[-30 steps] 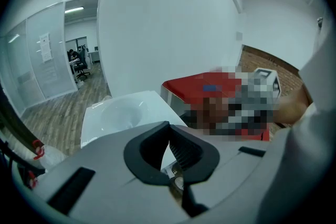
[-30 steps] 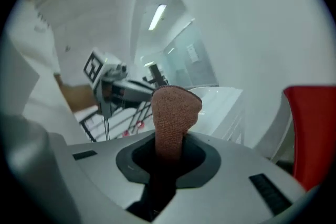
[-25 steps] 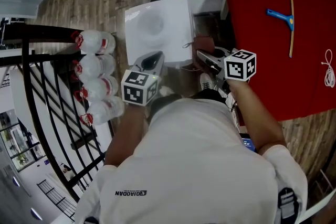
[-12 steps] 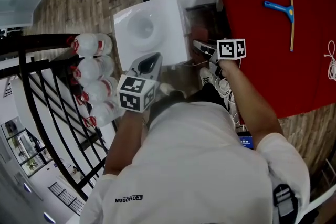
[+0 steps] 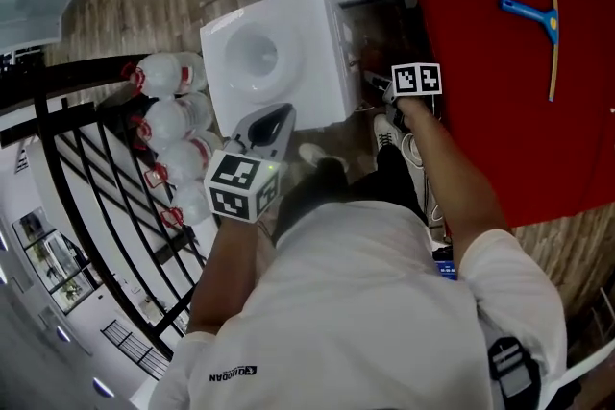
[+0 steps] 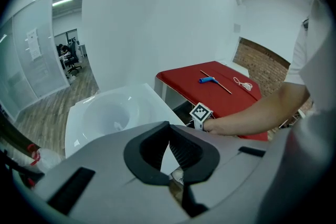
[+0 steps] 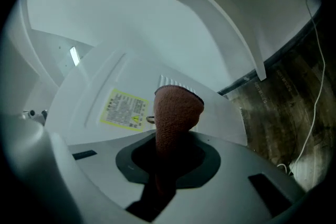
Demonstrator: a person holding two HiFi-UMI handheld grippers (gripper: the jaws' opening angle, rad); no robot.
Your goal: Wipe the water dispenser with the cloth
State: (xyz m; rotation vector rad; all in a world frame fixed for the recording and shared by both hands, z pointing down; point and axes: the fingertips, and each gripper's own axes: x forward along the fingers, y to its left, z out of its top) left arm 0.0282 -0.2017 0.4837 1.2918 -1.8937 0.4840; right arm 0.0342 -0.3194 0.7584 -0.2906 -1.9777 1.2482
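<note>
The white water dispenser (image 5: 274, 62) stands below me, its round top recess facing up. My right gripper (image 5: 384, 96) is down at the dispenser's right side, shut on a brown cloth (image 7: 176, 110). In the right gripper view the cloth's folded end sticks out toward the white side panel (image 7: 105, 76), next to a yellow label (image 7: 123, 107) and a vent grille; I cannot tell whether it touches. My left gripper (image 5: 269, 125) hovers over the dispenser's near edge (image 6: 105, 113), its fingertips (image 6: 167, 127) together and holding nothing.
Several water bottles (image 5: 173, 120) lie left of the dispenser beside a black railing (image 5: 86, 168). A red table (image 5: 500, 82) with a blue squeegee (image 5: 538, 19) is close on the right. A white cable (image 7: 315, 86) runs down to the wooden floor.
My right gripper has moved forward and down along the dispenser's right side with the cloth. The left gripper has stayed over the near edge.
</note>
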